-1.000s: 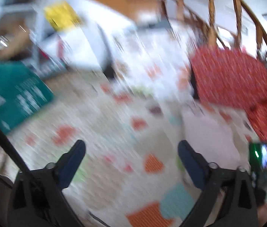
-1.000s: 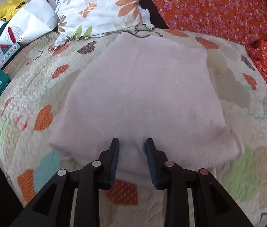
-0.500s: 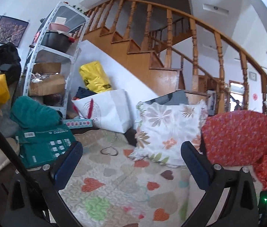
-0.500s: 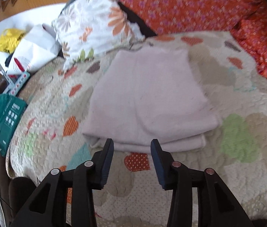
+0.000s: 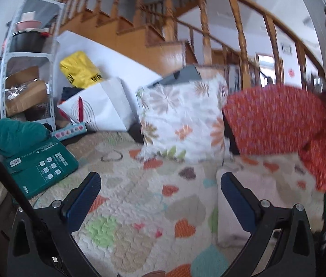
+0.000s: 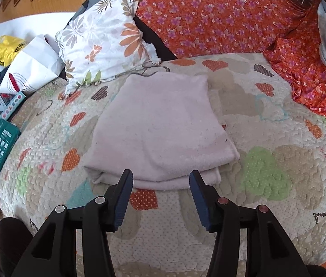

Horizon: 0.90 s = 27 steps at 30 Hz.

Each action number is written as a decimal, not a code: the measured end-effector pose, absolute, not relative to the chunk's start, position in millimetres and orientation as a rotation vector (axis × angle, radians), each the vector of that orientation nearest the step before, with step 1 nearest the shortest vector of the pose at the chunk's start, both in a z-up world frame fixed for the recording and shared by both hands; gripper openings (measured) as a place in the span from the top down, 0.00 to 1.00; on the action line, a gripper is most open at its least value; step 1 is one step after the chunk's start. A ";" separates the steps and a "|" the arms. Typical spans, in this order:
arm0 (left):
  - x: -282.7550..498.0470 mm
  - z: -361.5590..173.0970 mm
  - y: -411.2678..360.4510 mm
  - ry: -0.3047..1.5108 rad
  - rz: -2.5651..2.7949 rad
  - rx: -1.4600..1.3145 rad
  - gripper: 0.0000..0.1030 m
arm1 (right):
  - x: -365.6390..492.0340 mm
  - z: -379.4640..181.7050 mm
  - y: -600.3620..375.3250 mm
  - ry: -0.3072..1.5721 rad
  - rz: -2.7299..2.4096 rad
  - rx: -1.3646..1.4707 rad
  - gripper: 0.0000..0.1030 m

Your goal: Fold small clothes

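Well, the pale garment (image 6: 160, 124) lies folded on the quilt (image 6: 267, 166). The right gripper (image 6: 160, 184) has just been opening, empty; the left gripper (image 5: 160, 184) gapes empty too. Little seems left.

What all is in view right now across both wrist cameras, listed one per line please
folded knit garment: one, pale pink, flat in the middle of the quilt
heart-patterned quilt: one, cream with coloured hearts, under the garment
floral cushion: one, white with orange flowers, at the quilt's far edge
flowered fabric: one, orange-red, behind and to the right of the quilt
printed box: one, dark green, at the quilt's left edge
paper bag: one, white, left of the cushion
plastic bag: one, yellow, behind the paper bag
metal shelf unit: one, white, far left
wooden staircase: one, brown, background
left gripper: black with blue pads, open, empty
right gripper: black with blue pads, jaws just opened, empty, near the garment's front edge
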<state>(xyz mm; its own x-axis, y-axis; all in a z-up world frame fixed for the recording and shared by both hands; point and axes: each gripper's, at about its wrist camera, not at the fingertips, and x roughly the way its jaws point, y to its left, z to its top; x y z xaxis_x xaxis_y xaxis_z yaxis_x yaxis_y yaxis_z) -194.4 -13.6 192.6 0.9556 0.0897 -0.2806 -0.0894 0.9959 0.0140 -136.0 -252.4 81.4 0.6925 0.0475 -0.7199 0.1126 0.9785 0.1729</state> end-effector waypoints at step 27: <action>-143.1 88.1 -44.5 0.780 0.019 0.162 0.00 | -122.0 54.9 -244.3 0.872 -0.114 0.105 0.40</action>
